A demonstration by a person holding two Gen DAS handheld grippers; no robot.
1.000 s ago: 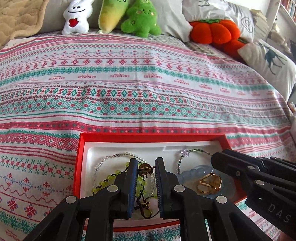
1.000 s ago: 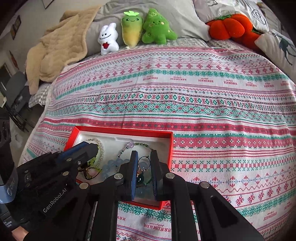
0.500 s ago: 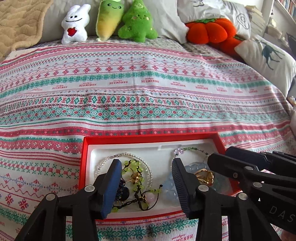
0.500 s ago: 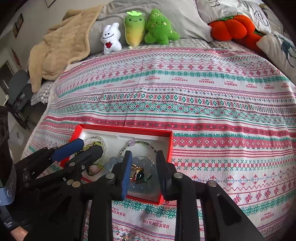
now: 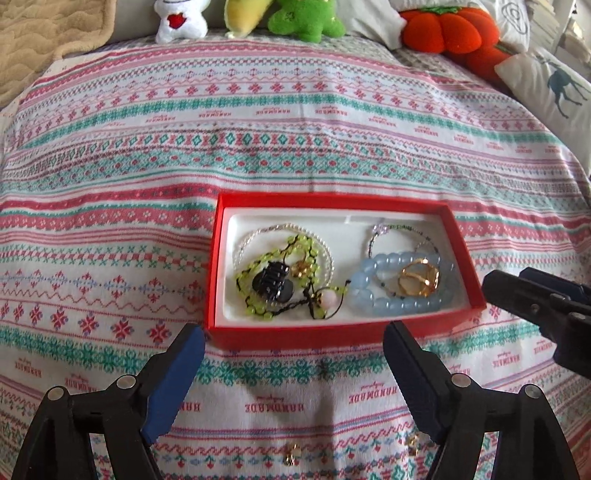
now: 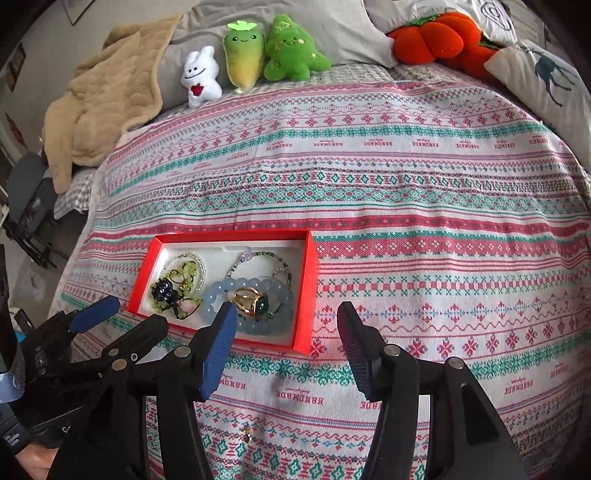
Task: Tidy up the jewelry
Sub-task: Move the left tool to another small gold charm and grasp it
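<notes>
A red box [image 5: 461, 243] with a white lining lies on the patterned bedspread; it also shows in the right wrist view [image 6: 308, 295]. It holds a green bead string [image 5: 258, 273], a black piece [image 5: 271, 282], a pearl strand [image 5: 280, 229], a blue bead bracelet [image 5: 373, 299] and a gold ring [image 5: 419, 282]. My left gripper [image 5: 293, 347] is open and empty just in front of the box. My right gripper [image 6: 288, 328] is open and empty at the box's near right corner. Small gold pieces [image 5: 291, 456] [image 6: 246, 435] lie on the bedspread close to me.
Plush toys [image 6: 255, 55] and an orange pumpkin cushion [image 6: 436, 33] line the far edge of the bed. A beige blanket [image 6: 96, 110] lies at the far left. A deer pillow [image 6: 546, 81] is at the right. The bed's left edge drops off near the box.
Both grippers have opened, let go of pieces into the box and pulled back toward me, out of the box. The black piece and the gold ring now lie in the box.
</notes>
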